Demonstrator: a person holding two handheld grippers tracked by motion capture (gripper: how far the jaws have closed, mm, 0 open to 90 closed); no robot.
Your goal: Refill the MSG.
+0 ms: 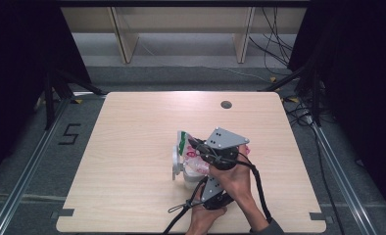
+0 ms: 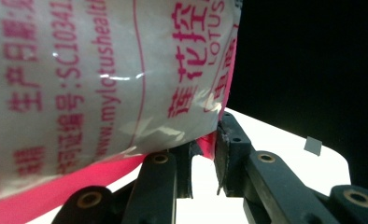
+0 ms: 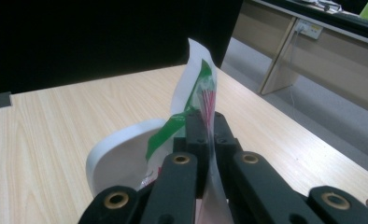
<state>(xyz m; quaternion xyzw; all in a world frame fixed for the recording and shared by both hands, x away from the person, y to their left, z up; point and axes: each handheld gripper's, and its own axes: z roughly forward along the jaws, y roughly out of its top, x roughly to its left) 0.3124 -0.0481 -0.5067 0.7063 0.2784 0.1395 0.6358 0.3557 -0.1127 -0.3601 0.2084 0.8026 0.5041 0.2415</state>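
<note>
Two handheld grippers on one plastic packet at the near right of the table.

From the left: a white cup (image 1: 177, 164) stands on the wooden table (image 1: 132, 147), its rim just beside the packet (image 1: 190, 149), which rises upright above it, green and red print on its top edge. Near the table's front edge the left gripper (image 2: 204, 163) points up at the packet's lower part; its jaws stand a little apart with the packet's pink edge between them, and I cannot tell whether they press on it. Just right and farther off, the right gripper (image 3: 209, 135) is clamped tight on the packet's thin upper edge, jaws together around the film, grey plate on top.
</note>
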